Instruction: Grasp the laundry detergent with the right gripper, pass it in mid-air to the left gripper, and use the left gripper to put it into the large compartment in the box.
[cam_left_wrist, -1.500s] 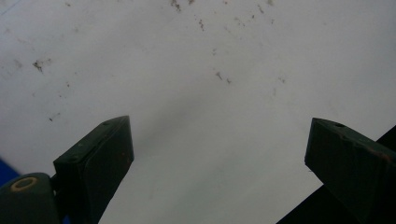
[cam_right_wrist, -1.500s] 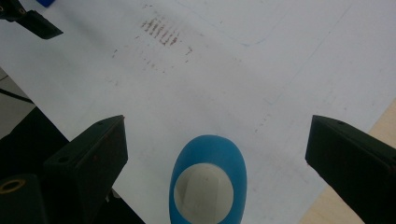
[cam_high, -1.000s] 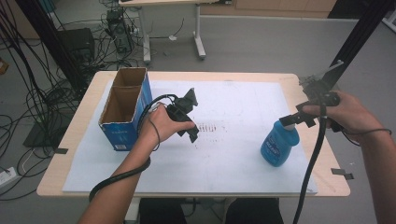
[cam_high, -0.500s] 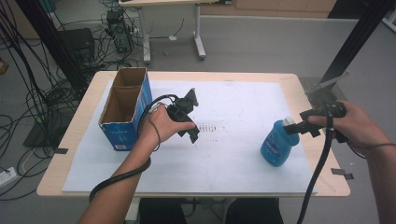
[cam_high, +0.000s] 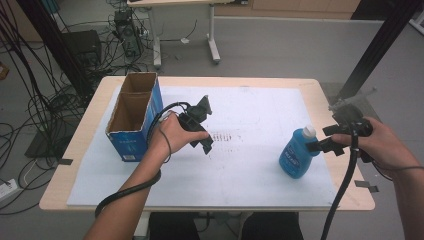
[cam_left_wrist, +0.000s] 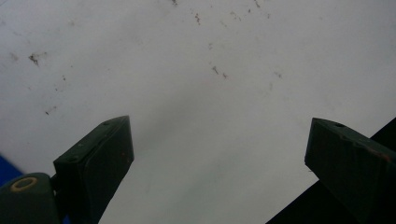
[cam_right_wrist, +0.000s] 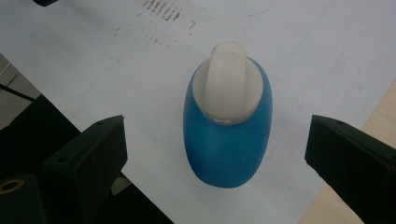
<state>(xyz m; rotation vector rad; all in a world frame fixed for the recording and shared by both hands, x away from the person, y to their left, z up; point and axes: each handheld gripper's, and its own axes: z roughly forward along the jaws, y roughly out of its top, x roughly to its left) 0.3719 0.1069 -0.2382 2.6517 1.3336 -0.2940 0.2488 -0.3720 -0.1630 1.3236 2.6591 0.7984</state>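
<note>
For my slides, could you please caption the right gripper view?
Open right gripper poised above an upright blue bottle with a white cap on white paper.

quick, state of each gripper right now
left gripper: open, holding nothing, over the white sheet.
right gripper: open, holding nothing, fingers spread either side of the blue bottle.

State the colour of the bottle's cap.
White, on the blue bottle; the cap shows best in the right gripper view.

Even, bright overhead light with soft shadows; both gripper views look slightly blurred, perhaps out of focus.
</note>
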